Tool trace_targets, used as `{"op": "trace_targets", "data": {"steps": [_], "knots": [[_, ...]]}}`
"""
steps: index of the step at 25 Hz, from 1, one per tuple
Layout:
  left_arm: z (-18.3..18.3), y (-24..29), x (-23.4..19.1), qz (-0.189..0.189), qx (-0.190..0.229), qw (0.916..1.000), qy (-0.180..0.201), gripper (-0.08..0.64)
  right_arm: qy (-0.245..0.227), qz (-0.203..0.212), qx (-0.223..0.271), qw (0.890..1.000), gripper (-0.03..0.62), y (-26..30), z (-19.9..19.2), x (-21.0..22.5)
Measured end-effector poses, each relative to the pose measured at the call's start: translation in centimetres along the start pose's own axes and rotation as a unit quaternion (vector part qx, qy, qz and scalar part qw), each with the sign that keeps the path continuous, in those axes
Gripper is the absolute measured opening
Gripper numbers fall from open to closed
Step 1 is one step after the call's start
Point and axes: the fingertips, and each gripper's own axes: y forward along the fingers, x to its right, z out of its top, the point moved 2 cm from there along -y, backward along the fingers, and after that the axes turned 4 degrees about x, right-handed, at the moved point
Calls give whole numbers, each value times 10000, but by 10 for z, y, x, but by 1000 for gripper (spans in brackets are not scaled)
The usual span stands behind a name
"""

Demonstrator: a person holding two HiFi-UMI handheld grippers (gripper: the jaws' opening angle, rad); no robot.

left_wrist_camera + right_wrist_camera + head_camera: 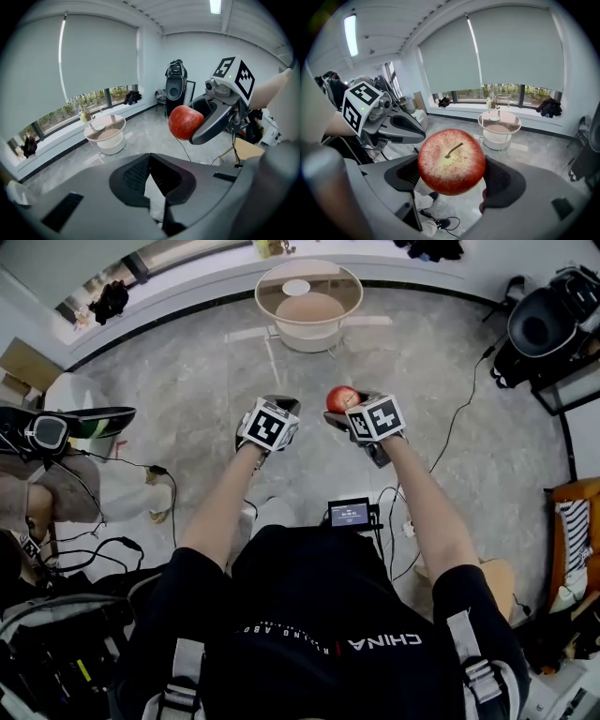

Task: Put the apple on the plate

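Right tool [451,180] clamps apple [451,161]; jaw tips hidden.

The apple [451,161] sits between the fingers [506,180] of the right gripper [451,185], covering their inner pads. In the head view, the marker cube [377,418] hides those fingers. Far beyond the fingertips, the white disc [296,287] on the table [330,276] is too small to identify.

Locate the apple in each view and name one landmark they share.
Head view: apple upper centre, in the right gripper's jaws.
Left gripper view: apple right of centre, held by that gripper.
Right gripper view: apple at centre, between the jaws.
Shared landmark: the round table by the windows.
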Motion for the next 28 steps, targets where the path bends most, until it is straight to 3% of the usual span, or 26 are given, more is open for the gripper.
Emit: {"op": "trace_targets", "data": {"steps": [9, 13, 20, 28], "knots": [[17, 67, -73, -121, -99, 9999, -51, 17, 48, 40, -104, 9999, 425, 68, 40, 53], [40, 106, -143, -173, -9, 9998, -101, 17, 126, -73, -120, 9998, 425, 117, 87, 88], [93, 137, -291, -401, 85, 9992, 17, 17, 374, -385, -119, 9985, 425, 201, 208, 136], [105, 179, -370, -465, -73, 9989, -34, 18, 555, -353, -238, 9975, 425, 271, 253, 181]]}}
